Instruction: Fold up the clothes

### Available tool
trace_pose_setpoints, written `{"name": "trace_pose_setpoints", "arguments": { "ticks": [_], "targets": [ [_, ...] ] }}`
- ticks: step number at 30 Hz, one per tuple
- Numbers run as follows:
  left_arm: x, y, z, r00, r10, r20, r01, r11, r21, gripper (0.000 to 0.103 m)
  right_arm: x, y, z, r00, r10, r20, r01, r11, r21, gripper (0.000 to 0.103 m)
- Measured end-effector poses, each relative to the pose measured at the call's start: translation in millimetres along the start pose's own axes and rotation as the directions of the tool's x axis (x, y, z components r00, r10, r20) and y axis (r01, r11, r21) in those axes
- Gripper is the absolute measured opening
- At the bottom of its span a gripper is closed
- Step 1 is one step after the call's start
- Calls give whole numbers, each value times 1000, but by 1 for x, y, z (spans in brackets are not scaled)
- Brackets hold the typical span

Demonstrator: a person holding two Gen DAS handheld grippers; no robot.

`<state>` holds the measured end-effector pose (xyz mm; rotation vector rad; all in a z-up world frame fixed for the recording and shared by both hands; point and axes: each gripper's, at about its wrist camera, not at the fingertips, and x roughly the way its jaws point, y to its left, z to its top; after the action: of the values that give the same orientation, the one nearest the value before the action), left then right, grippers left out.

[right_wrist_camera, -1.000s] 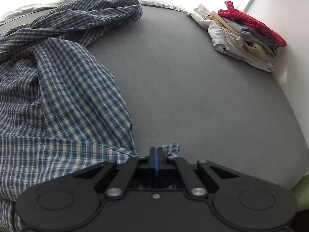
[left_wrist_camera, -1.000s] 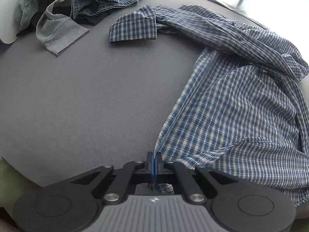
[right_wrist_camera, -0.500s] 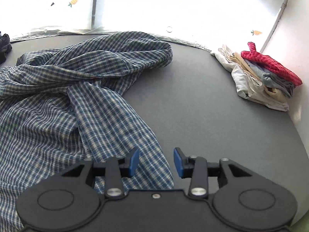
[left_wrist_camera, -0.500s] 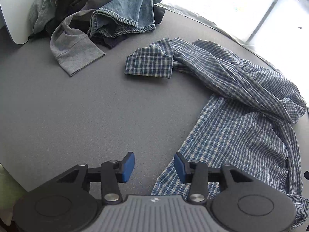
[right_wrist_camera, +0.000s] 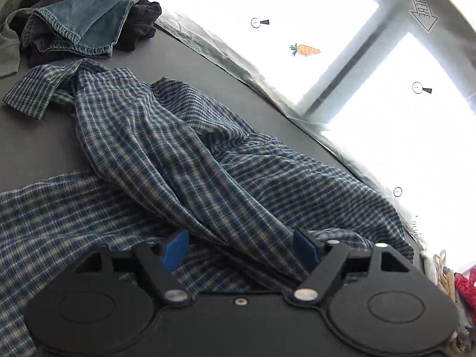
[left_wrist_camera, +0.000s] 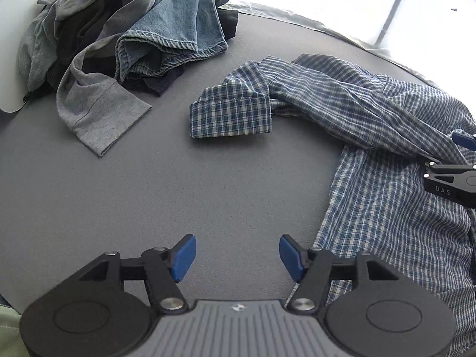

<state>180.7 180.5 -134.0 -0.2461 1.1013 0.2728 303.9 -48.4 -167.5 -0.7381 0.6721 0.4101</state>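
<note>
Grey table (left_wrist_camera: 184,184) is carrying three lots of clothing. Checked shirt (left_wrist_camera: 386,208) is lying crumpled at 3 o'clock in the left wrist view, one cuff reaching toward centre. Heap of clothes (left_wrist_camera: 125,38), denim and grey, is sitting at 11 o'clock. Small stack of clothes (right_wrist_camera: 452,285) is lying at 4 o'clock in the right wrist view.

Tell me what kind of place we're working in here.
Likely a home laundry-folding spot: a grey padded table by a bright window, with a pile of unsorted clothes, a plaid shirt spread out, and a small folded stack.
</note>
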Motion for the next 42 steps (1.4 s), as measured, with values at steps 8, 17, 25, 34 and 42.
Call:
{"name": "trace_pose_setpoints", "arguments": {
  "ticks": [8, 17, 25, 34, 42],
  "targets": [
    [13, -11, 7, 999, -30, -34, 32, 997, 67, 63, 28, 20, 31, 1000, -25, 10, 26, 986, -163, 12],
    [0, -60, 2, 998, 52, 42, -54, 998, 31, 63, -64, -108, -23, 963, -183, 197, 121, 950, 289, 6],
    [-26, -119, -52, 993, 97, 65, -90, 990, -110, 66, -112, -251, -158, 937, -338, 89, 230, 787, 573, 6],
    [-20, -164, -91, 993, 121, 0, -119, 974, -195, 66, -130, -341, -299, 927, -351, -133, 318, 546, 775, 26],
    [-29, -195, -93, 990, 137, 28, -132, 982, -137, 67, -115, -384, -378, 966, -168, -196, 231, 222, 947, 67]
  ]
}}
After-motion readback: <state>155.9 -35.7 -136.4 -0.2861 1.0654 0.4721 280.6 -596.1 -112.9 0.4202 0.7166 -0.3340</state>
